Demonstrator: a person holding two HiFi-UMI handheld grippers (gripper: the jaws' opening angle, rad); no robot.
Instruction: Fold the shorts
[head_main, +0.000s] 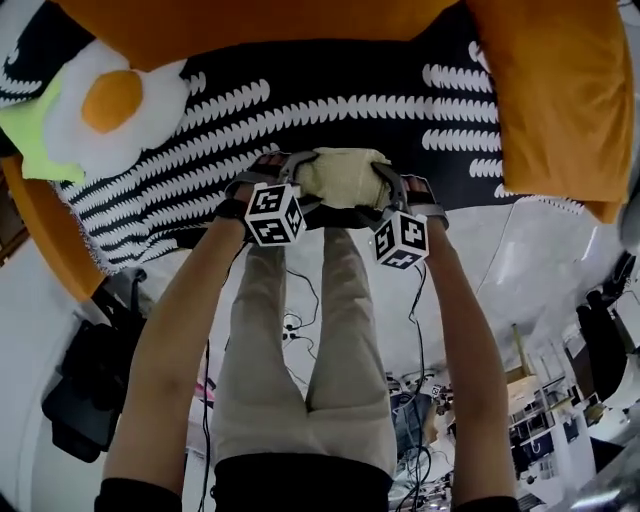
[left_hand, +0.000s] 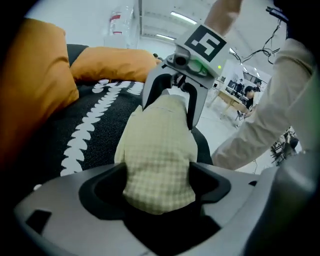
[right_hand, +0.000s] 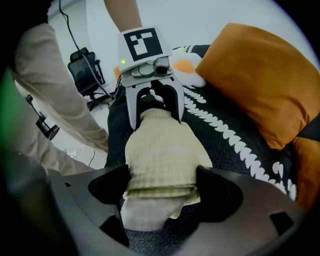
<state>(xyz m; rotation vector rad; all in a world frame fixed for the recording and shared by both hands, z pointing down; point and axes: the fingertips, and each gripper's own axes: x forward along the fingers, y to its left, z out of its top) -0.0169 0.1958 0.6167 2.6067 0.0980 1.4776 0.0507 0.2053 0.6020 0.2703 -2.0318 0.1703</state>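
The folded shorts (head_main: 345, 175), pale yellow with a fine check, lie as a compact bundle on the black-and-white blanket (head_main: 330, 100). My left gripper (head_main: 295, 182) stands at the bundle's left end and my right gripper (head_main: 392, 188) at its right end, facing each other. In the left gripper view the shorts (left_hand: 160, 145) run from between my left gripper's (left_hand: 157, 187) wide jaws to the right gripper's fingers (left_hand: 192, 107). In the right gripper view the layered end of the shorts (right_hand: 162, 155) sits between my right gripper's (right_hand: 162, 187) spread jaws. Both look open, the cloth lying loose between them.
Orange cushions (head_main: 560, 90) border the blanket at the back and right. A fried-egg plush (head_main: 105, 105) lies at the left. The person's legs (head_main: 300, 350) stand at the near edge, with cables (head_main: 295, 325) and a black chair (head_main: 85, 380) on the white floor.
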